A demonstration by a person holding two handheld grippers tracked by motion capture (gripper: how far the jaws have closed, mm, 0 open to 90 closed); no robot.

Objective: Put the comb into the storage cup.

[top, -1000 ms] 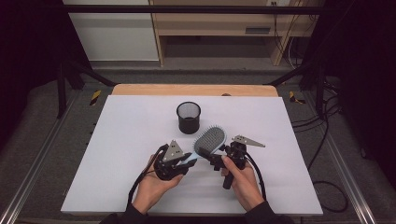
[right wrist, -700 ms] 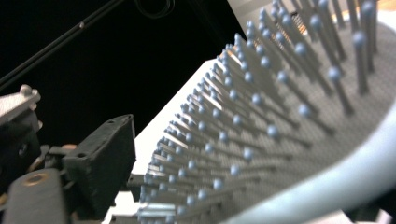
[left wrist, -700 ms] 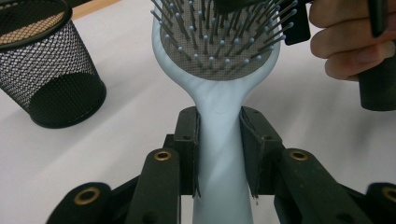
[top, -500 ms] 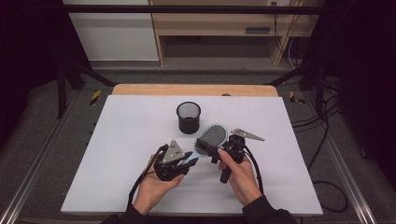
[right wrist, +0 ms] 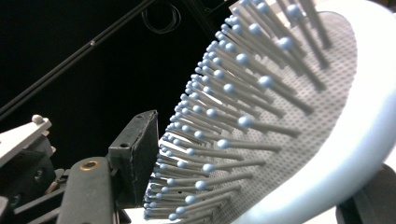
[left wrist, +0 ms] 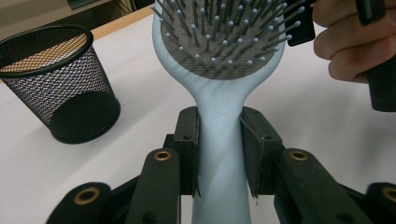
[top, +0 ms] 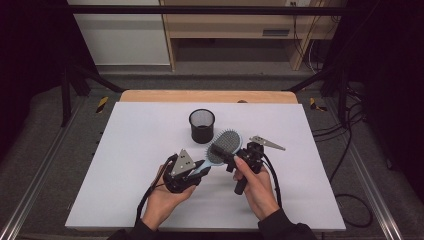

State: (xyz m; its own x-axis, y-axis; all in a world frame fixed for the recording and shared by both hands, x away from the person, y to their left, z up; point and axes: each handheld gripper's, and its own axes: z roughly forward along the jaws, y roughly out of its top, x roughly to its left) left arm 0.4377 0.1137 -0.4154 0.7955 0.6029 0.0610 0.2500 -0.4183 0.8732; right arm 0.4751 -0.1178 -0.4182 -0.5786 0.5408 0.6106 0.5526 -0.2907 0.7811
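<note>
Right hand-held gripper [top: 231, 156] jaws newly closing around hairbrush [top: 223, 145] head, previously wider.

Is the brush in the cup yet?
Not yet. Done: the brush is off the table, its handle clamped in the left gripper. In hand: the right gripper has just been closing around the bristled head. Left: putting it in the cup, probably.

No readable text, label or number shows anywhere
</note>
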